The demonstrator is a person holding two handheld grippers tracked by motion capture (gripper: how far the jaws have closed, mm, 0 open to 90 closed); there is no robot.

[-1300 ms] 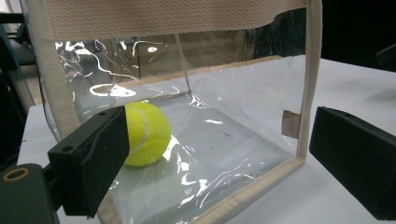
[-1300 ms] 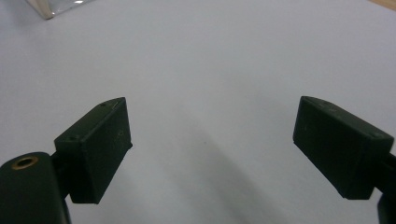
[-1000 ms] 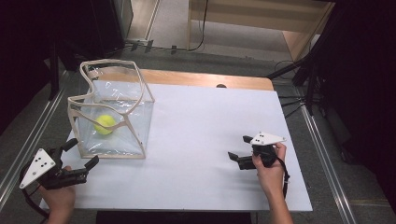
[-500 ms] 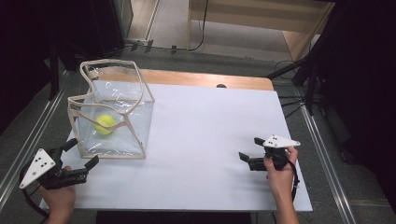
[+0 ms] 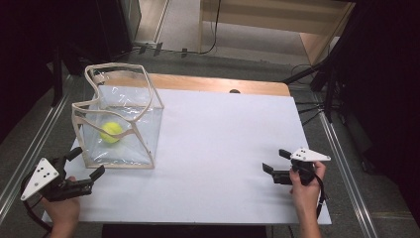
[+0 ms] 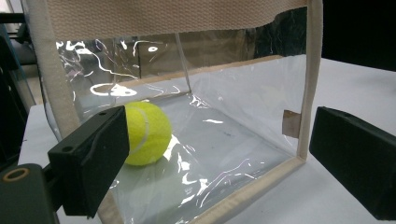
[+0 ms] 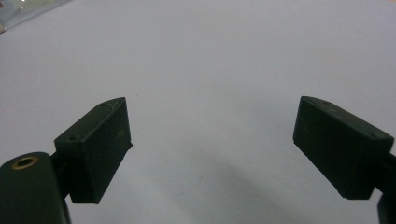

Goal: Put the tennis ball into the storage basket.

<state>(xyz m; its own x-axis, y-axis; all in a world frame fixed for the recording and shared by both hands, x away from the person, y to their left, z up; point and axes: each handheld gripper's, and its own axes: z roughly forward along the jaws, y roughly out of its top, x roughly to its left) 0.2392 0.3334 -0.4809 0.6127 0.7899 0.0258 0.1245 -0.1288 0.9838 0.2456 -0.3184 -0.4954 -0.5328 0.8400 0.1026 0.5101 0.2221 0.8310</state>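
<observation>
Both grippers idle, jaws spread, ball in the clear bag.

Left gripper (image 5: 86, 163) at 7 o'clock of the table (image 5: 223, 139), jaws apart and gripping nothing, just beside the bag's (image 5: 143, 130) near corner, apart from it as far as I can tell. Right gripper (image 5: 274, 161) at 4 o'clock, jaws wide apart over bare tabletop. Ball (image 6: 144, 133) sits on the bag floor, 9 o'clock side. Wooden strip (image 5: 208, 84) along the far edge at 12.
</observation>
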